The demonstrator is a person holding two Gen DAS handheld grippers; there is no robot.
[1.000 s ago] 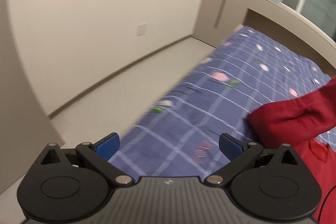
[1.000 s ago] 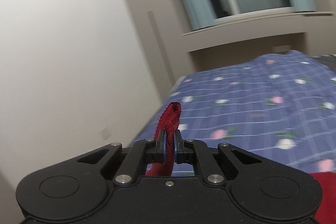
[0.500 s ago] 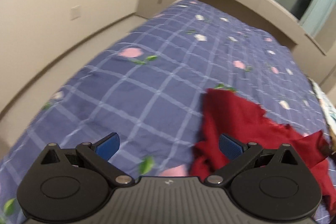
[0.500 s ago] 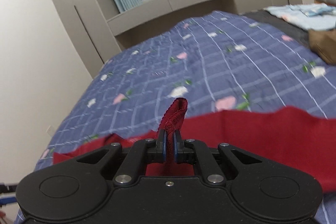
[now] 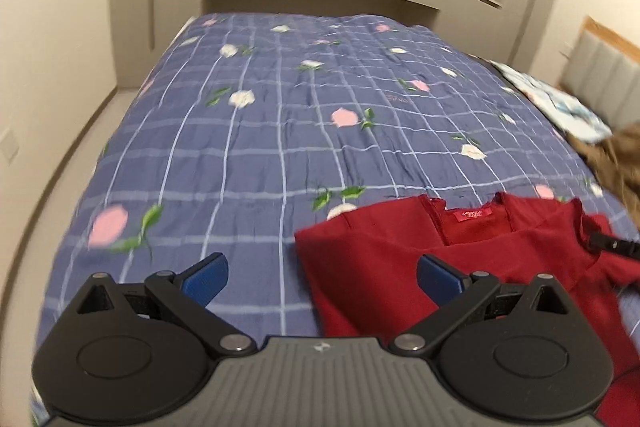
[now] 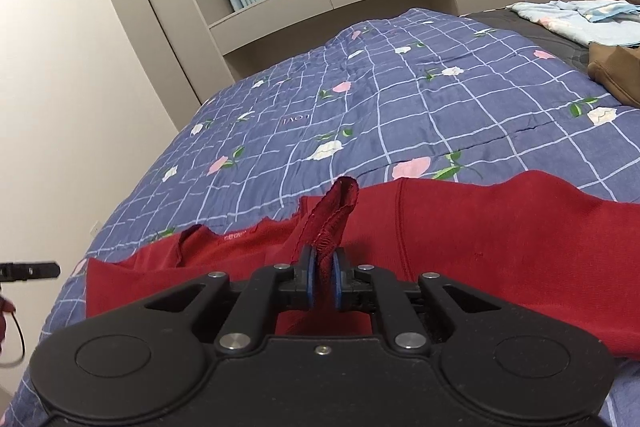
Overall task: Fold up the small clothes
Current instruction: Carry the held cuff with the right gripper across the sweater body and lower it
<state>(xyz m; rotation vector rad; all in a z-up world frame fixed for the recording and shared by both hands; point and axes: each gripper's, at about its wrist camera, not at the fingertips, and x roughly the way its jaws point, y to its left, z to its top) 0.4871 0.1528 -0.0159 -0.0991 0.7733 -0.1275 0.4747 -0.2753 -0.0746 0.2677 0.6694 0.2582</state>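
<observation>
A dark red garment [image 5: 384, 267] lies spread on the near part of the bed, its collar and red label [image 5: 474, 215] facing the far side. My left gripper [image 5: 322, 277] is open and empty, just above the garment's left edge. My right gripper [image 6: 325, 281] is shut on a bunched fold of the red garment [image 6: 500, 247], and the pinched hem [image 6: 334, 215] sticks up between the blue pads. The left gripper's tip [image 6: 30, 271] shows at the far left of the right wrist view.
The bed carries a blue checked quilt with flowers [image 5: 280, 131]. A light blue cloth [image 6: 588, 17] and a brown garment [image 6: 616, 71] lie at the bed's right. A wall runs along the left, and cabinets and a window stand behind the bed.
Both grippers swung from facing the wall and floor to face along the bed. The red garment came down from hanging onto the quilt and now lies spread. The right gripper kept its hold.
</observation>
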